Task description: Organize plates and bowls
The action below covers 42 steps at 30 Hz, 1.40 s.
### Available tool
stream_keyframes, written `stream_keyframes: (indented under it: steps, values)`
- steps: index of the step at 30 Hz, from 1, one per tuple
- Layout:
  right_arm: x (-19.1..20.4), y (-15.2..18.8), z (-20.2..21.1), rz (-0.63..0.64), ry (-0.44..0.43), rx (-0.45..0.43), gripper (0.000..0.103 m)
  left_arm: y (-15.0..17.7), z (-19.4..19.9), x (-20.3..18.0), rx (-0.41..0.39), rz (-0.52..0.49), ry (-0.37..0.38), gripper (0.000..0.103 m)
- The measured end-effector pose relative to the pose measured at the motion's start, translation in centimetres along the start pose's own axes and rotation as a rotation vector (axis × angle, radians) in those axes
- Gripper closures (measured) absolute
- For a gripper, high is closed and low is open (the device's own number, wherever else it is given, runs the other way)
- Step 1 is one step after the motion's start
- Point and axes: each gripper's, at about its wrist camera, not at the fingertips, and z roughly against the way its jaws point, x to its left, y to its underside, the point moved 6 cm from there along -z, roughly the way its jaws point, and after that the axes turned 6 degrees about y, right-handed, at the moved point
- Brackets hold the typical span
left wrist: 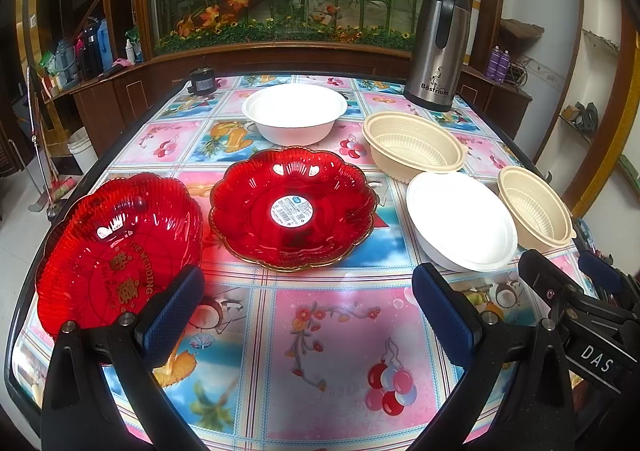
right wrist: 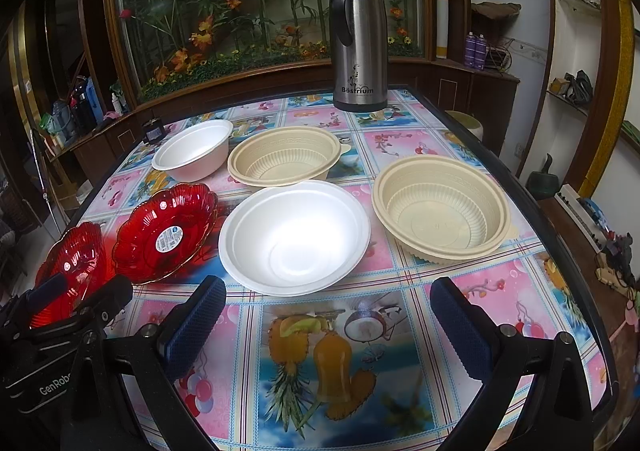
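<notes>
Two red glass plates lie on the table: one with gold lettering (left wrist: 116, 255) at the left, one with a white sticker (left wrist: 292, 207) in the middle. Two white bowls (left wrist: 294, 113) (left wrist: 460, 223) and two beige ribbed bowls (left wrist: 414, 143) (left wrist: 536, 207) stand to the right. In the right wrist view the near white bowl (right wrist: 294, 237) and near beige bowl (right wrist: 440, 207) are closest. My left gripper (left wrist: 308, 315) is open and empty above the cloth, its left finger over the lettered plate's edge. My right gripper (right wrist: 326, 331) is open and empty just short of the near white bowl.
A steel thermos jug (left wrist: 438, 47) stands at the table's far right. A small dark jar (left wrist: 202, 81) sits at the far left corner. The table (left wrist: 328, 331) has a colourful patterned cloth under glass with a dark rim. Wooden cabinets and shelves surround it.
</notes>
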Motion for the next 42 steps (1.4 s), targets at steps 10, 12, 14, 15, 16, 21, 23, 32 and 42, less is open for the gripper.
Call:
stream_keyframes:
  steps: [10,12,14,15,16,21,23,32,42]
  values:
    - [0.7,-0.2,0.2,-0.043,-0.102,0.025,0.000,-1.8,1.1,0.6,-0.004,-0.047,0.068,0.000]
    - [1.6,-0.4,0.6,-0.062,-0.186,0.042,0.000,-3.4,1.8,1.4,-0.013,-0.065,0.099,0.000]
    - [2.7,-0.5,0.7,-0.072,-0.256,0.067,0.000,-5.2,2.2,2.7,-0.023,-0.067,0.105,0.000]
    - [3.3,-0.7,0.7,-0.085,-0.300,0.084,0.001,-6.0,2.2,3.3,-0.026,-0.065,0.100,0.000]
    - [4.0,-0.7,0.7,-0.103,-0.339,0.096,0.001,-6.9,2.0,4.0,-0.018,-0.065,0.097,0.000]
    - [7.2,-0.7,-1.2,-0.227,-0.548,0.236,0.003,-9.5,-1.3,6.8,0.097,-0.036,0.080,0.000]
    - [8.4,-0.6,-2.4,-0.269,-0.600,0.291,0.006,-9.8,-3.4,7.0,0.165,-0.042,0.093,0.000]
    - [11.3,0.0,-7.3,-0.415,-0.666,0.475,0.030,-9.0,-10.2,7.8,0.389,0.009,0.107,0.018]
    - [12.1,-0.1,-10.5,-0.407,-0.581,0.526,0.047,-6.1,-14.4,8.7,0.556,0.082,0.108,0.056]
